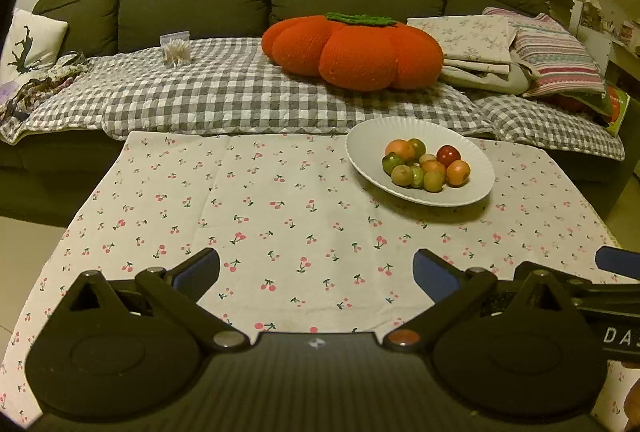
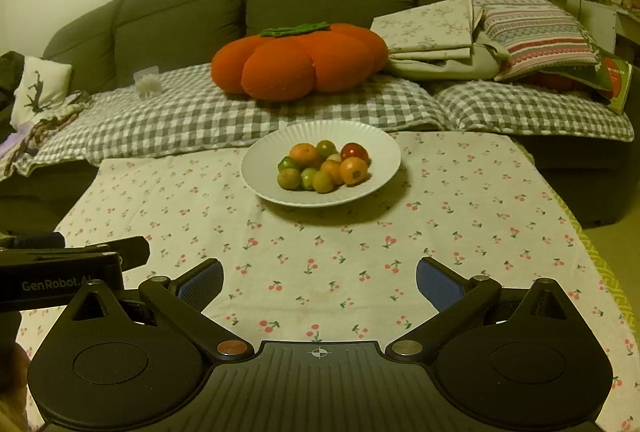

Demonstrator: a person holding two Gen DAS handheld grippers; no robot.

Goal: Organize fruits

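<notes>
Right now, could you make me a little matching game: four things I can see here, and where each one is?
Things:
1. white plate
2. pumpkin cushion
3. fruits
4. left tool

Places or states:
A. piled on the plate
B. on the sofa's checked blanket
C. on the cherry-print cloth
D. open, holding nothing

Pairs: 1-C, 2-B, 3-A, 4-D

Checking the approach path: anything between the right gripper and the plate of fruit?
Nothing. In the right wrist view, only bare cherry-print tablecloth lies between the open right gripper and the white plate of fruit.
</notes>
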